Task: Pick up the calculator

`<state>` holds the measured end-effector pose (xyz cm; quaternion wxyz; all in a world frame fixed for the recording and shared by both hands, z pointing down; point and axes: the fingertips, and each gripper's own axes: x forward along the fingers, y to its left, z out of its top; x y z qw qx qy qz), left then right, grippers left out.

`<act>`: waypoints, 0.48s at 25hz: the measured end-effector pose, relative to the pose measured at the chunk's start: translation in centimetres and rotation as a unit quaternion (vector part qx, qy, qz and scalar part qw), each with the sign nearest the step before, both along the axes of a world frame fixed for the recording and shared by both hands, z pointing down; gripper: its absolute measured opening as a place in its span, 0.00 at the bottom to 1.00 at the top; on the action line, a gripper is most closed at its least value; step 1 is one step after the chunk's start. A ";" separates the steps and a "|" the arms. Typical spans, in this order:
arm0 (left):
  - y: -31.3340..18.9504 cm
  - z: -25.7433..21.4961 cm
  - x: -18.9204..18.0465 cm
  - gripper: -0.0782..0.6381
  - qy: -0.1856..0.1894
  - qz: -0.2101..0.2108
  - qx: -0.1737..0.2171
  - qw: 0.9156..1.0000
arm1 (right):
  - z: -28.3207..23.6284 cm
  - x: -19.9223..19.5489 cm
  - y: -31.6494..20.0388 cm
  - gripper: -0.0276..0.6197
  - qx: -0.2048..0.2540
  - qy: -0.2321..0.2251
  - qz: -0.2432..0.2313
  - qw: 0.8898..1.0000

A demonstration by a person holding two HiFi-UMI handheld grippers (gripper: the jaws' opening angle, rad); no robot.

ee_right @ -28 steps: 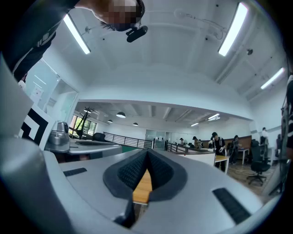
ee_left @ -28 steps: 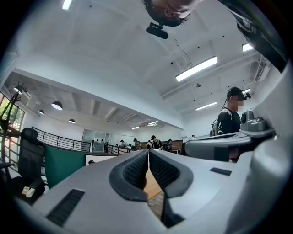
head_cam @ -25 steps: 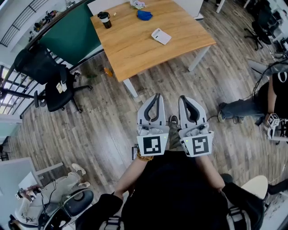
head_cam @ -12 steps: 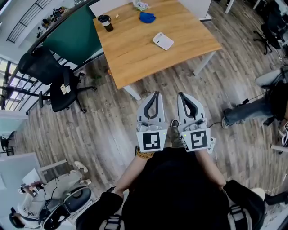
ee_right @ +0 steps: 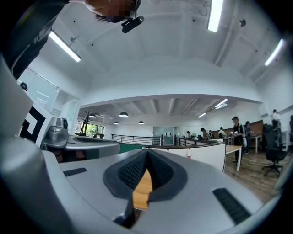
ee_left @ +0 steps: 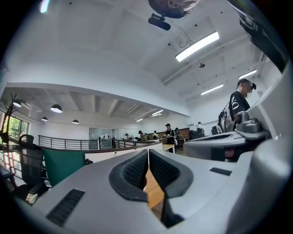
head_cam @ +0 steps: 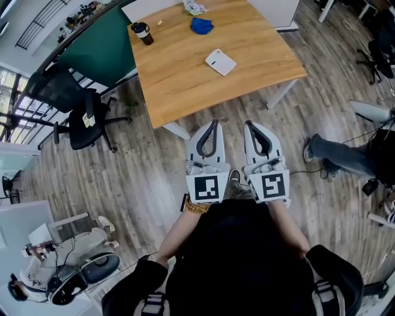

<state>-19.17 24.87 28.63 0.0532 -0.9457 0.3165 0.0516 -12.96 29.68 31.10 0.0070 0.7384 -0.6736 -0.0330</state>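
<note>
The white calculator [head_cam: 220, 62] lies flat near the middle of a wooden table [head_cam: 179, 80] in the head view. Both grippers hover side by side over the floor, short of the table's near edge. My left gripper [head_cam: 213, 124] is shut with nothing in it, and so is my right gripper [head_cam: 249, 126]. In the left gripper view the jaw tips of the left gripper [ee_left: 148, 151] meet, with a sliver of the table [ee_left: 153, 192] behind them. The right gripper [ee_right: 147, 151] shows the same, with the table [ee_right: 143, 187] edge-on.
On the table's far side stand a dark cup [head_cam: 142, 32], a blue cloth [head_cam: 201, 25] and a crumpled wrapper [head_cam: 194, 7]. A black office chair [head_cam: 80, 117] and a green partition [head_cam: 99, 52] are at the left. Another person's legs [head_cam: 339, 154] are at the right. Wooden floor lies around.
Both grippers have moved forward toward the table, still side by side and shut. The table and calculator now sit nearer in the head view.
</note>
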 end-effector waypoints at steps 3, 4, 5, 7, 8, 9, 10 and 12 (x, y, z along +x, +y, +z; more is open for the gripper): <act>-0.1 0.2 1.7 0.15 -0.007 -0.010 -0.001 1.000 | 0.5 1.9 0.0 0.05 -0.009 -0.002 -0.015 1.000; 0.0 0.2 2.2 0.15 -0.010 -0.013 -0.001 1.000 | 0.4 2.5 0.0 0.05 -0.009 -0.005 -0.020 1.000; 0.1 0.3 2.7 0.15 -0.013 -0.014 -0.001 1.000 | 0.3 3.0 -0.1 0.05 -0.008 -0.010 -0.023 1.000; 0.1 0.6 3.5 0.15 -0.019 -0.016 -0.003 1.000 | 0.4 4.2 -0.5 0.05 -0.004 -0.013 -0.027 1.000; 0.1 0.9 3.8 0.15 -0.021 -0.017 -0.006 1.000 | 0.5 4.7 -0.7 0.05 -0.003 -0.014 -0.027 1.000; 0.2 1.2 4.0 0.15 -0.022 -0.018 -0.008 1.000 | 0.7 5.1 -0.8 0.05 -0.001 -0.017 -0.027 0.999; 0.2 1.5 4.2 0.15 -0.025 -0.018 -0.008 0.999 | 0.8 5.4 -1.0 0.05 0.001 -0.021 -0.027 0.999; 0.2 1.9 4.5 0.15 -0.036 -0.016 -0.005 0.999 | 1.0 6.1 -1.1 0.05 0.005 -0.030 -0.024 0.999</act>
